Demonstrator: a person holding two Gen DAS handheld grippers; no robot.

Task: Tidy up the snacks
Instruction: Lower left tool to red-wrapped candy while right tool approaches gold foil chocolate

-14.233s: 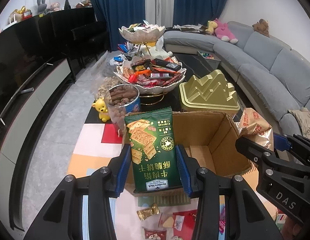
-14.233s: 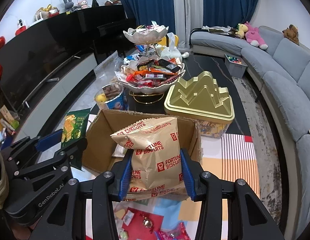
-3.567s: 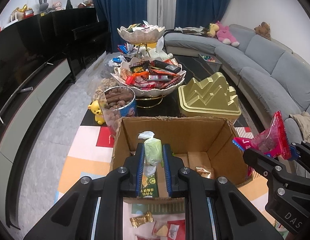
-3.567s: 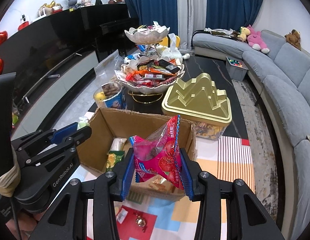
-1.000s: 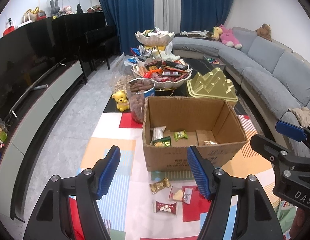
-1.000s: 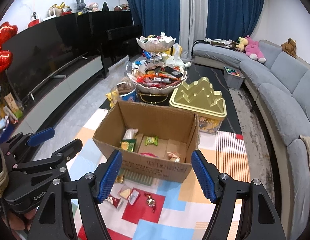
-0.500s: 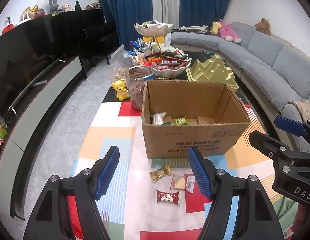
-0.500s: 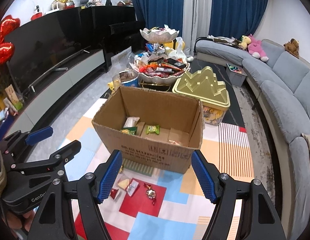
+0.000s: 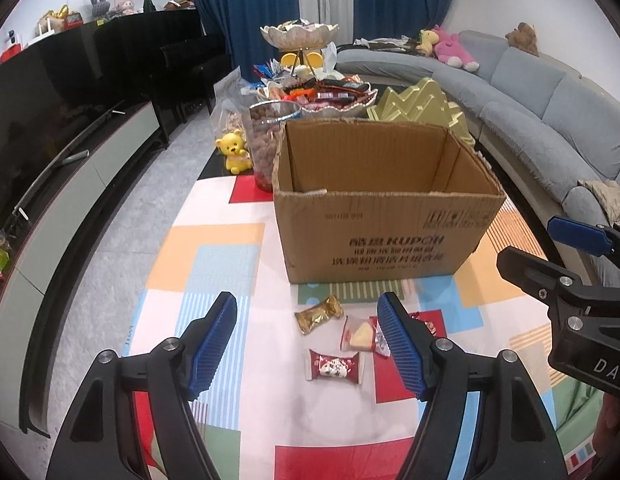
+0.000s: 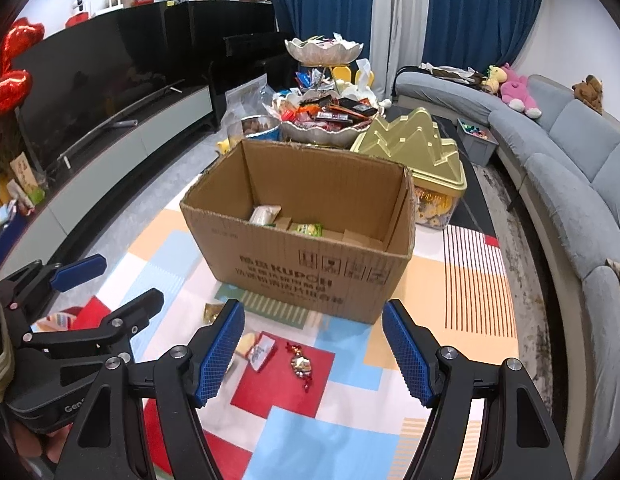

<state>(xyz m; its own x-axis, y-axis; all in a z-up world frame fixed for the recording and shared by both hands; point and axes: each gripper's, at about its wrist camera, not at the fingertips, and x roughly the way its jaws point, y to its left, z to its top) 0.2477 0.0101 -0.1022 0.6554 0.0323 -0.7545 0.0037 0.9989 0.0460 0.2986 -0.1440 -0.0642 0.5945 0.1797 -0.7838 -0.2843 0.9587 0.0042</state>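
Observation:
An open cardboard box stands on the patterned mat, also in the right wrist view, with a few snack packets inside. Small wrapped snacks lie on the mat in front of it: a gold one, a clear one with a yellow piece, a red-white one, and a red-gold candy. My left gripper is open and empty, low above these snacks. My right gripper is open and empty over the candy.
Behind the box stand a tiered bowl of snacks, a gold mountain-shaped tin, a tub of nuts and a yellow bear. A grey sofa runs along the right, a TV cabinet along the left.
Both grippers, open and empty, have pulled back from the box and dropped lower toward the loose snacks on the mat. The box interior is now mostly hidden in the left wrist view.

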